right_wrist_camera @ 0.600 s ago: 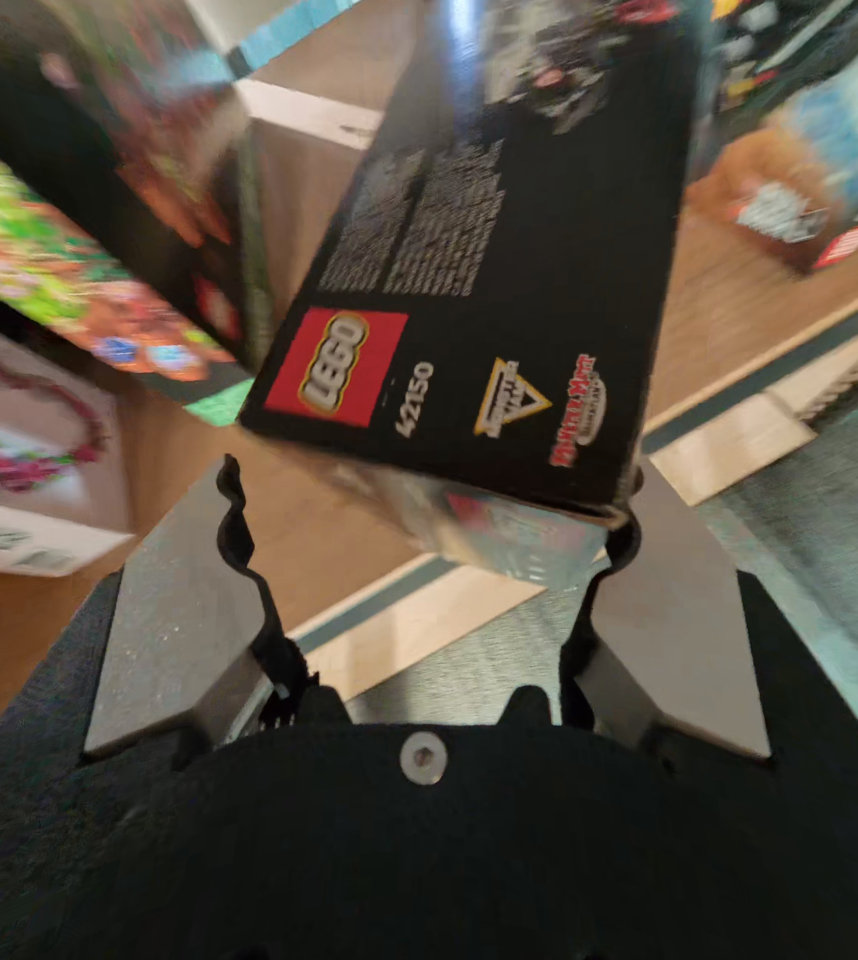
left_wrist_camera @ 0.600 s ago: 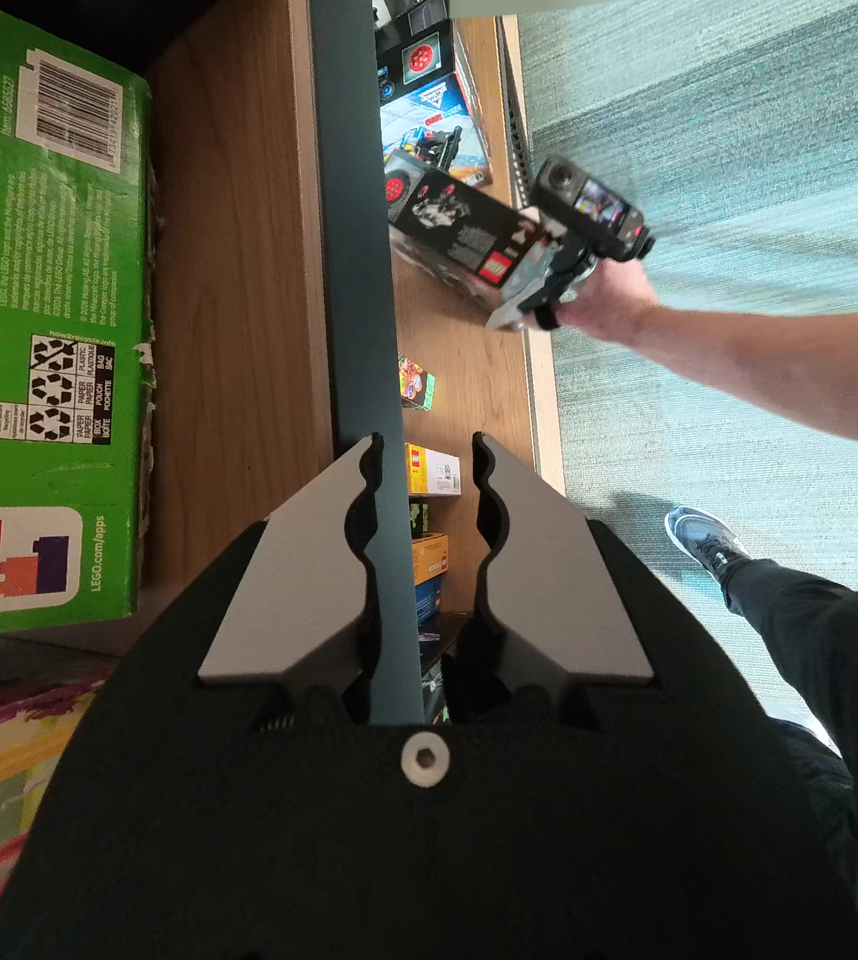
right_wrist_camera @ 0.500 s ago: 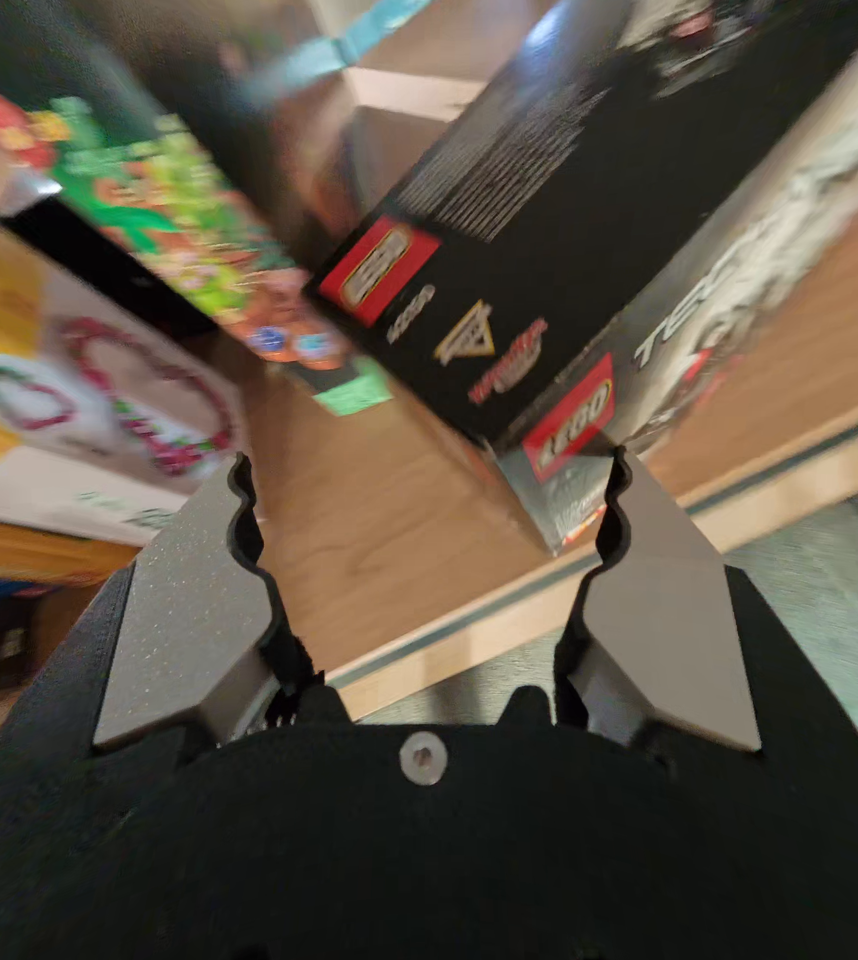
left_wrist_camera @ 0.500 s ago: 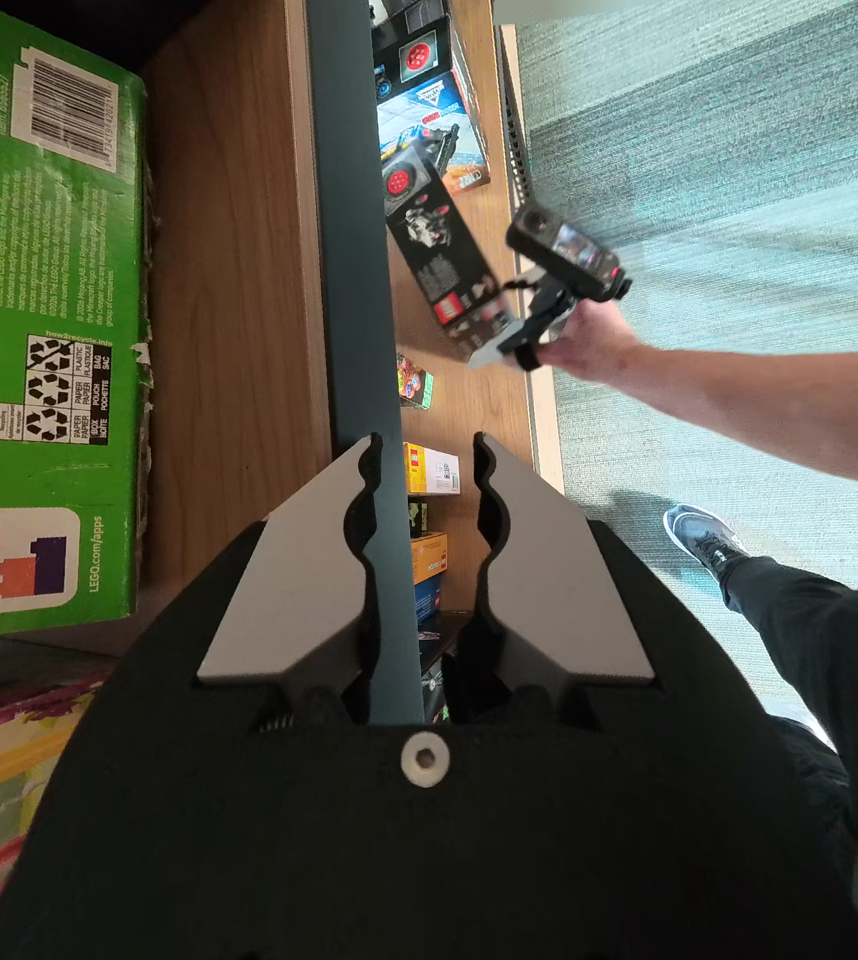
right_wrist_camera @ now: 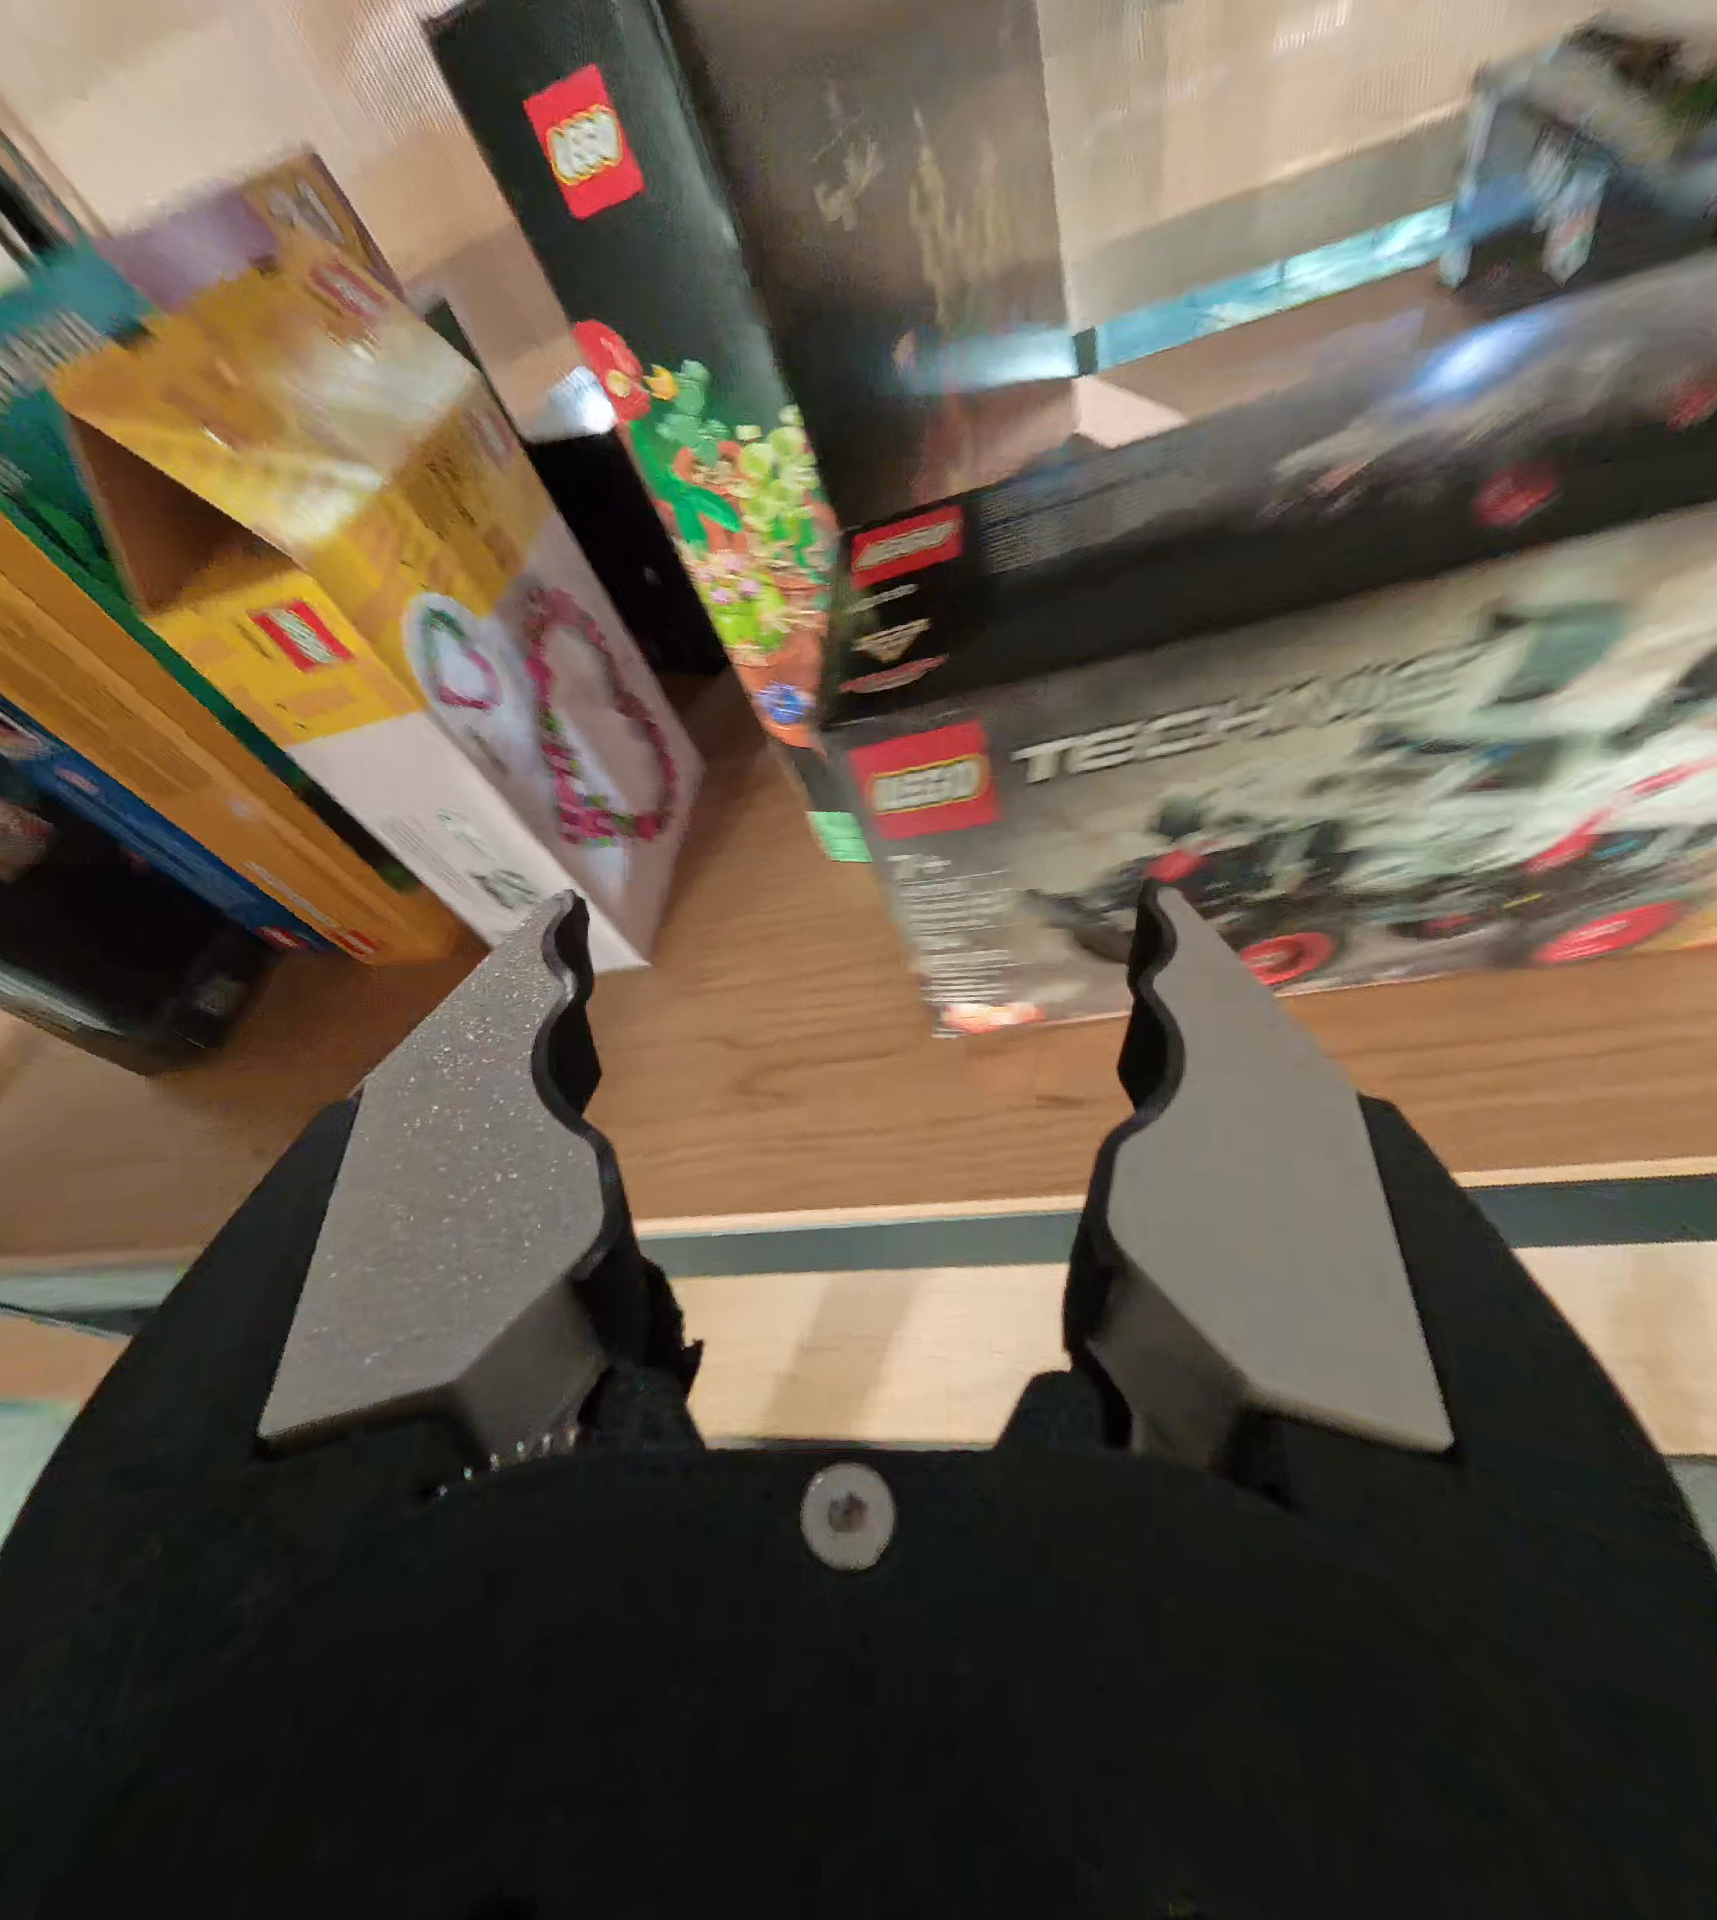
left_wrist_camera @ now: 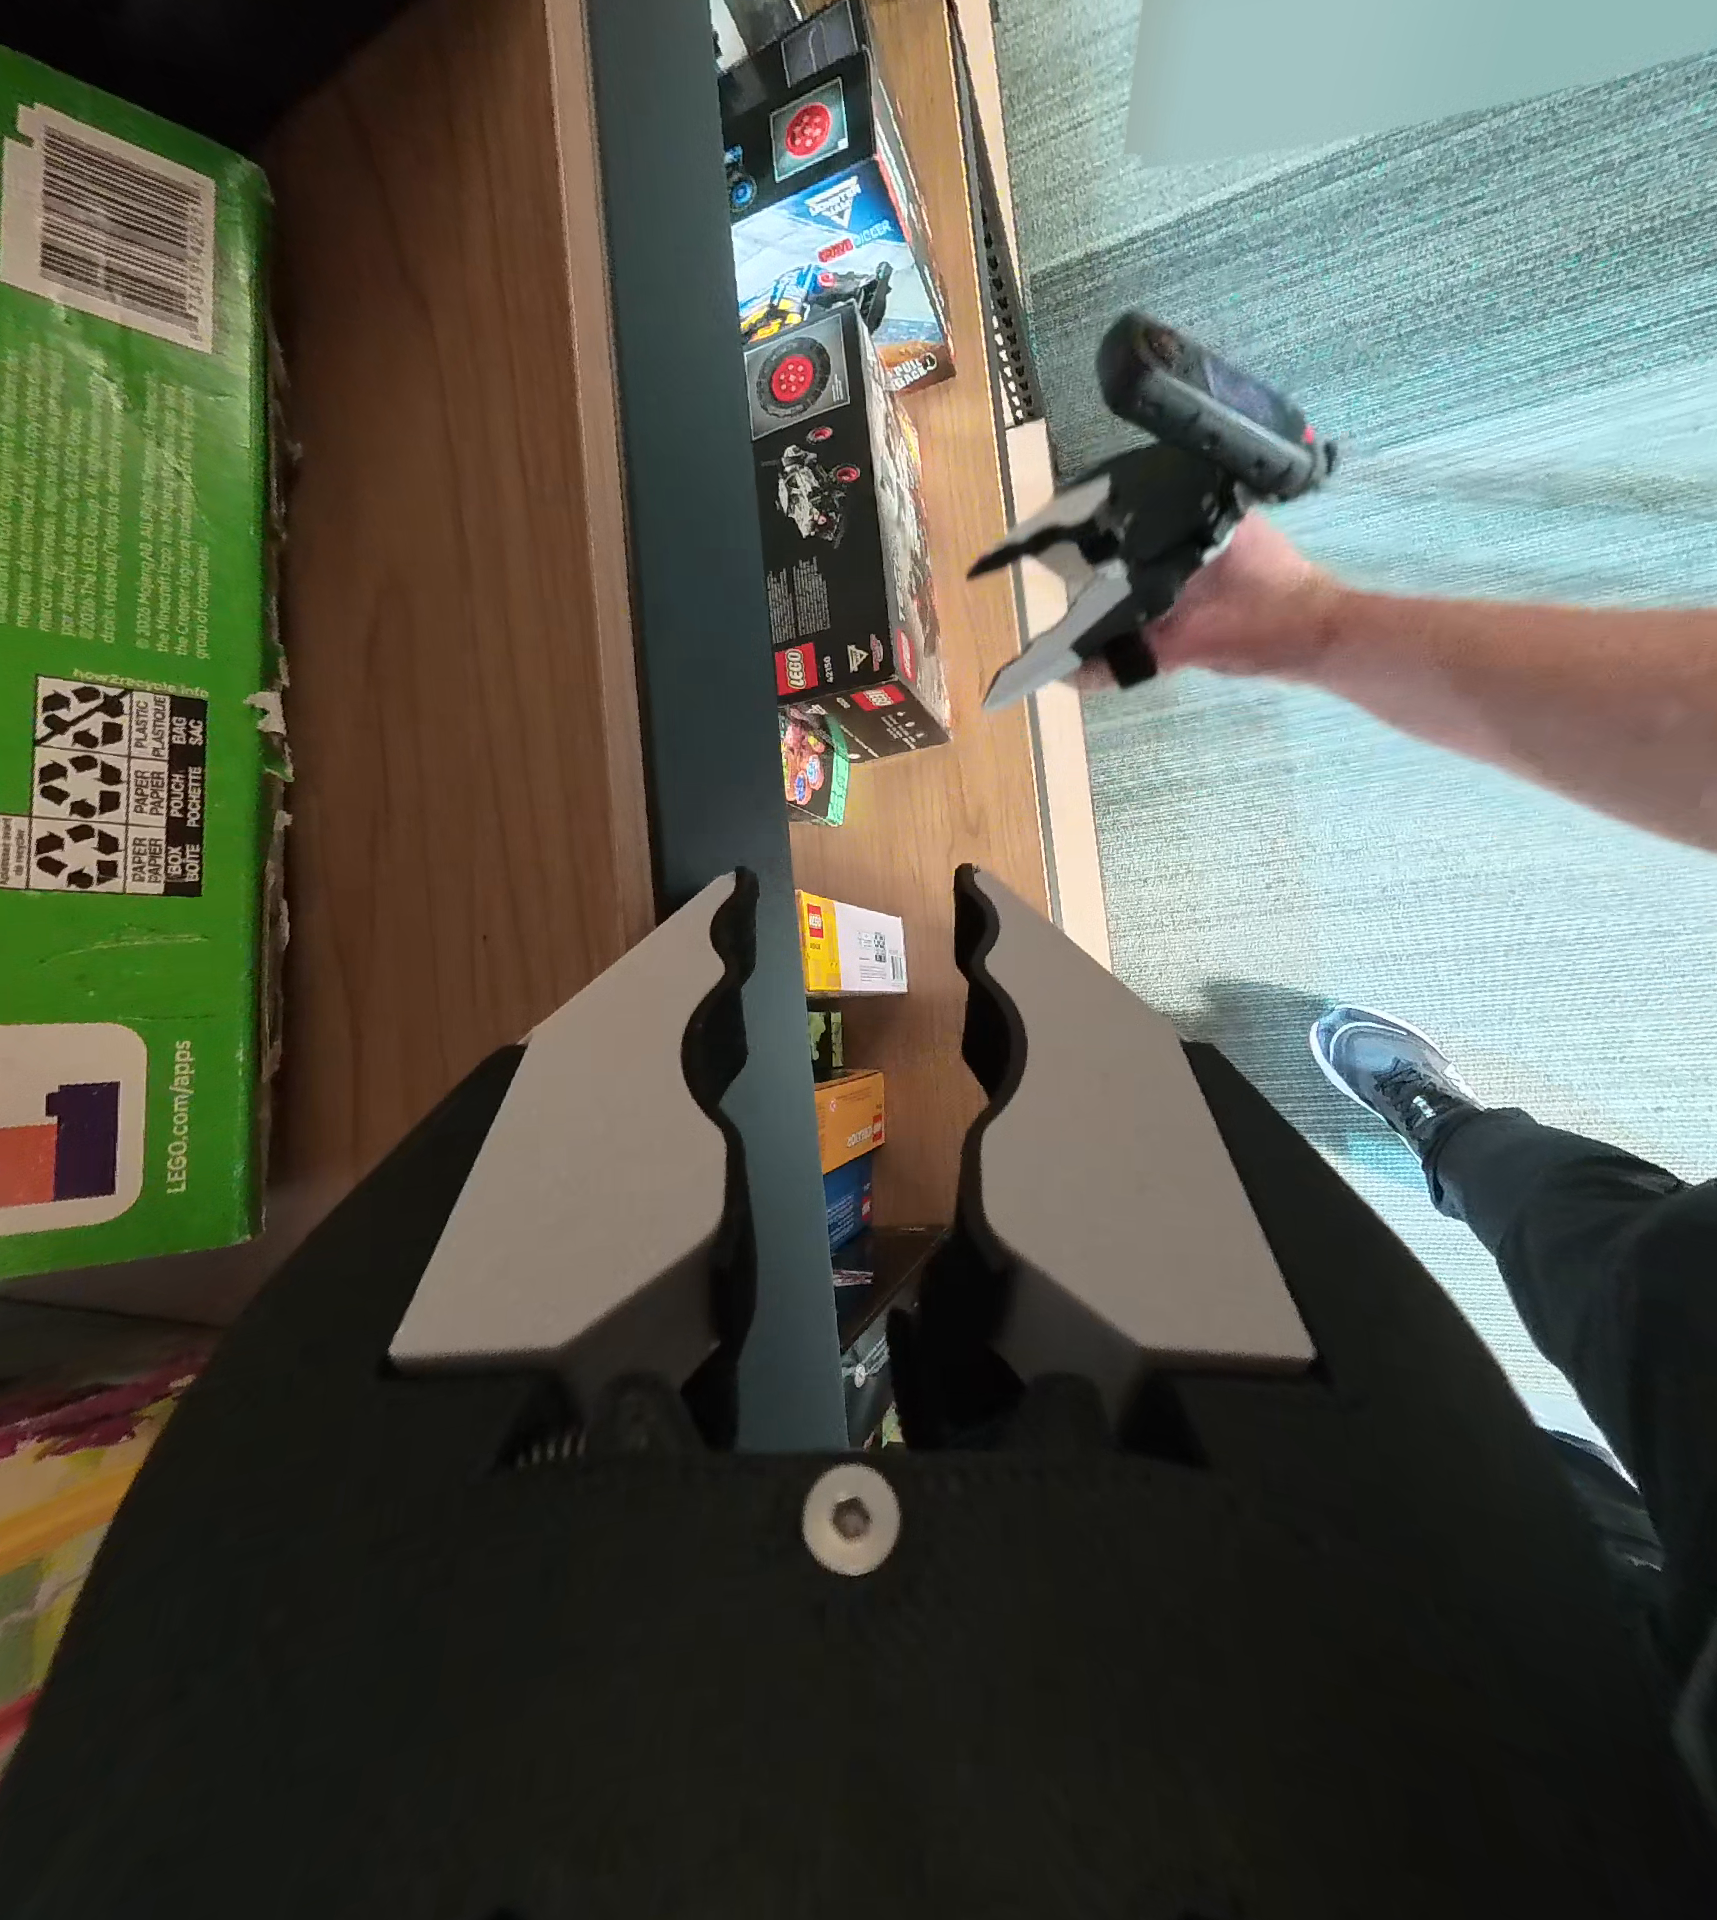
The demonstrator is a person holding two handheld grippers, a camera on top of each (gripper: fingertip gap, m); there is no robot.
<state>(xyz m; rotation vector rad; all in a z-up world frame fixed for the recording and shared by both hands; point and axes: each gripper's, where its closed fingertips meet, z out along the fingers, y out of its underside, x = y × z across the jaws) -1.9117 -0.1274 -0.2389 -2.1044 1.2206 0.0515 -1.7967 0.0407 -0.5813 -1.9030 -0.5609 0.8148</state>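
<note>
The left gripper [left_wrist_camera: 854, 894] is nearest the camera. Its two grey fingers stand partly apart and grasp nothing. A dark blue-grey shelf panel edge [left_wrist_camera: 688, 520] runs up through the gap between them; it lies against the line of the left finger [left_wrist_camera: 625, 1039], while open space shows between it and the right finger. Whether the left finger touches the panel cannot be told. Just past the fingertips stands a small yellow and white cardboard box [left_wrist_camera: 849, 940], with orange and blue boxes stacked below it. To the left of the panel a large green cardboard box [left_wrist_camera: 75, 623] lies on a wooden board.

The right gripper [right_wrist_camera: 859, 914] is spread wide with nothing between its pads. It hangs over the front edge of a light brown wooden shelf [right_wrist_camera: 833, 1091]. Just beyond its right fingertip [right_wrist_camera: 1160, 925] stands a black and grey cardboard box printed with a monster truck [right_wrist_camera: 1353, 779], resting on the shelf on its long side. From the left wrist view the box and these fingers are near one another but apart, with the person's hand [left_wrist_camera: 1238, 613] behind the gripper.

Farther back, left of that box, come a white box bearing a pink heart wreath [right_wrist_camera: 542, 727], a yellow box [right_wrist_camera: 314, 468] above it, and a tall black box printed with flowers [right_wrist_camera: 688, 416]. More truck boxes sit deeper along the shelf. Beyond the shelf lies teal carpet [left_wrist_camera: 1456, 312], with a grey shoe [left_wrist_camera: 1384, 1070] on it.
</note>
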